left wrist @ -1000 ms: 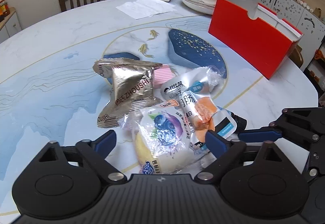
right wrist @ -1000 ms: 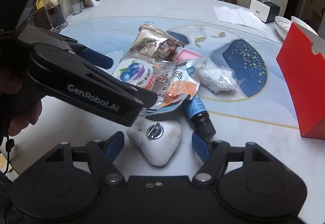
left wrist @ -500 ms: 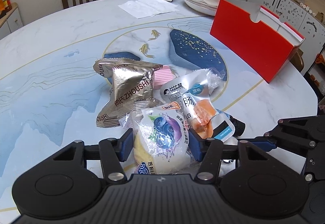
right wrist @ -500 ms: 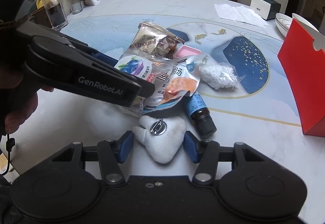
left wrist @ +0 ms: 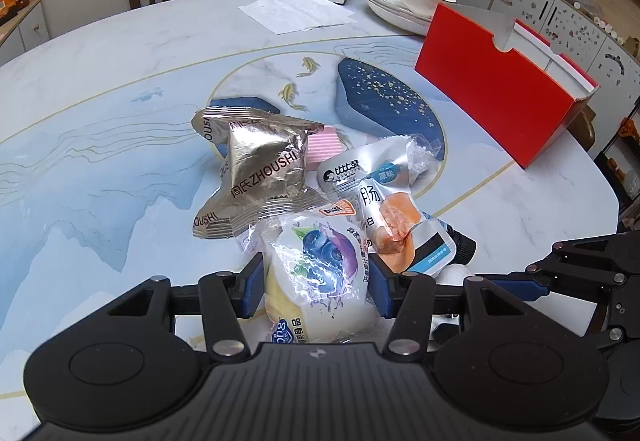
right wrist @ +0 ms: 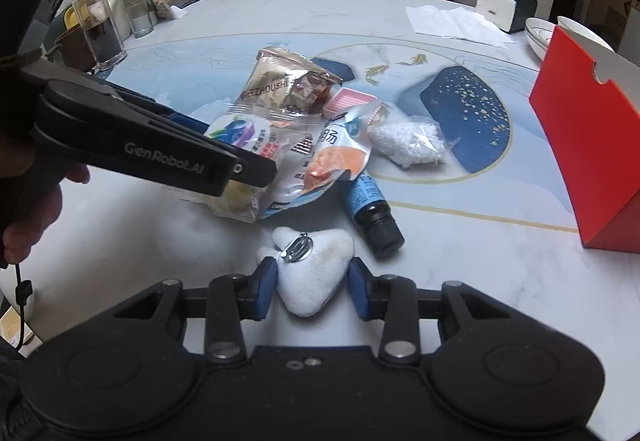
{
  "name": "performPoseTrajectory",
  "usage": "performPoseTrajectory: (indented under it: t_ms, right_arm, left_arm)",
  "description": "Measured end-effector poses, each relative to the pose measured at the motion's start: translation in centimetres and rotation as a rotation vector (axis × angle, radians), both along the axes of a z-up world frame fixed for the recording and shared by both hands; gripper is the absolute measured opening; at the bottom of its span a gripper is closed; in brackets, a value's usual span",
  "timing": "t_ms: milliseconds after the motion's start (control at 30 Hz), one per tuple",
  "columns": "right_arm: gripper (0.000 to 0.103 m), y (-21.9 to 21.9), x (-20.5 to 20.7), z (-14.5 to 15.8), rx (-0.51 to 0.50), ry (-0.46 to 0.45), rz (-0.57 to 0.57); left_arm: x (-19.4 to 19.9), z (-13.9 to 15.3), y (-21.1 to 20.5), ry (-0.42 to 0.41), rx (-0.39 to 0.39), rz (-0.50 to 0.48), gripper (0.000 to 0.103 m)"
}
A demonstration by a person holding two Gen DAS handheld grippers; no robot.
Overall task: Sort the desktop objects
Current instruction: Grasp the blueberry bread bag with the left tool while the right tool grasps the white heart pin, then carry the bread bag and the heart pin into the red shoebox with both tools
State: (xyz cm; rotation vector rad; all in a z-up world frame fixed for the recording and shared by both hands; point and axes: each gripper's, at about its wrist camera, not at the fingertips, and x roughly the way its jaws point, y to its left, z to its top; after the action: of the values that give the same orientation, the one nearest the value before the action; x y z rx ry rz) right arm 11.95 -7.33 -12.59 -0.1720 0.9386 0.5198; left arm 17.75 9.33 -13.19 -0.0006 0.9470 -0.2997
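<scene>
Left gripper [left wrist: 316,291]: blueberry snack bag [left wrist: 316,273] is pinched at the near edge of the pile.
Right gripper [right wrist: 312,287]: white stone [right wrist: 316,273] is squeezed on the counter [right wrist: 460,261].
Risk: the slippery bag may be dropped; leaning packets may be dragged.

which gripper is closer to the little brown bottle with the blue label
Right. The right gripper sits just short of the brown bottle, closing around the white stone beside it. The left gripper is further off, clamped on the blueberry snack packet across the pile.
</scene>
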Motion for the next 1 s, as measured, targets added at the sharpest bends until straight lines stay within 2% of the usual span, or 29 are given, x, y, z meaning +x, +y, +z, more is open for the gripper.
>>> performPoseTrajectory:
  t_ms: [600,1000]
  right_arm:
    - [0.034,-4.3,-0.6,2.4,0.053,-0.03,-0.122]
    - [0.034,-8.9,0.7,6.7,0.124,-0.117,-0.208]
  left_arm:
    - [-1.8,2.1,0.0,-0.014,-0.013,-0.019,0.051]
    - [-1.4,5.2,-2.4,-0.07,-0.018,-0.052,0.051]
